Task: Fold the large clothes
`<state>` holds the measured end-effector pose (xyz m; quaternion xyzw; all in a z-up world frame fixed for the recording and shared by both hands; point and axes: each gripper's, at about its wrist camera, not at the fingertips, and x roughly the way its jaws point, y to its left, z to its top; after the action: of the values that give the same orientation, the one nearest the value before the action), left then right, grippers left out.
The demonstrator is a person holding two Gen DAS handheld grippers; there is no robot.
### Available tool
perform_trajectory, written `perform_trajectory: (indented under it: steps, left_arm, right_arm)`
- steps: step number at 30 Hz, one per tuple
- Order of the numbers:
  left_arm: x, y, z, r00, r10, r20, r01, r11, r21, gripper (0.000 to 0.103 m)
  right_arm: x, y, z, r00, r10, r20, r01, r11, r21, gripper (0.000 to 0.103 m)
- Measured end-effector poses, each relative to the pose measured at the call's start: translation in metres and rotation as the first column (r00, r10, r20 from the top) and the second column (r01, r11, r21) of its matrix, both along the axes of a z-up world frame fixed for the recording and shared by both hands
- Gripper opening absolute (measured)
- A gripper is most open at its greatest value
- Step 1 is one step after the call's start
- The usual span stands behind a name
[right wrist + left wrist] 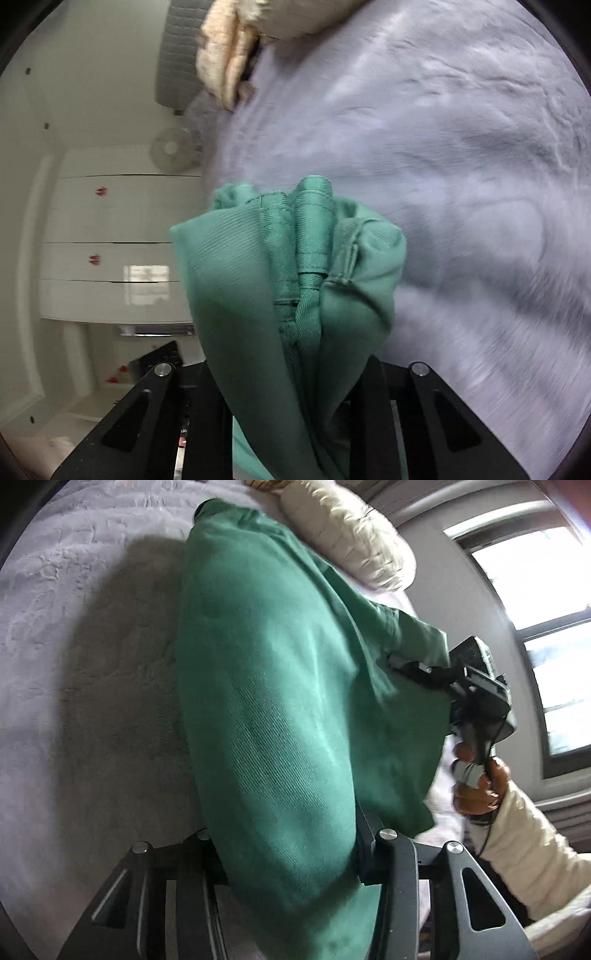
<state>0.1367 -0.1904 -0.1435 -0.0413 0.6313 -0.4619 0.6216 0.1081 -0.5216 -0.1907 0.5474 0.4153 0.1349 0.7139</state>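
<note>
- Grey plush bedding (92, 664) fills the left wrist view; the green garment (280, 701) hangs off the left gripper (295, 867), jaws apparently clamped on it, though fabric hides the pads. The right gripper (397, 662) bites its far edge.
- Bedding again in the right wrist view: the right gripper (295, 369) pinches a bunched seam (312, 236). Soft, limp twill, best held at hems.

Both grippers (295, 849) (295, 369) clamped, angled downward
</note>
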Motion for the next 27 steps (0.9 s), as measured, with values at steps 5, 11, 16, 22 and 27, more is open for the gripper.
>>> perform_trajectory:
  steps: [5,11,16,22,27]
  left_arm:
    - [-0.017,0.031,0.035,0.999,-0.05,0.021,0.05,0.999,-0.022,0.046]
    - [-0.04,0.099,0.058,0.996,-0.09,0.024,0.089,0.996,0.027,0.046]
    - [-0.061,0.156,0.04,0.997,-0.075,0.009,0.073,0.989,0.125,0.048]
    - [-0.074,0.185,-0.012,1.0,0.004,0.018,-0.01,0.955,0.296,0.059]
    - [-0.07,0.208,0.032,0.99,0.038,0.134,-0.067,0.972,0.225,0.063]
  right_arm:
    - [-0.01,0.037,0.033,1.0,-0.01,0.023,0.01,1.0,0.003,0.023]
    - [-0.027,0.108,0.046,1.0,0.004,0.001,-0.004,0.998,0.061,0.023]
    - [-0.043,0.172,0.021,0.998,0.029,-0.057,-0.022,0.994,0.11,0.023]
    - [-0.025,0.201,-0.022,0.969,0.012,-0.246,-0.029,0.998,-0.064,0.027]
    - [-0.04,0.203,0.019,0.955,-0.005,-0.297,-0.1,0.936,-0.337,0.075]
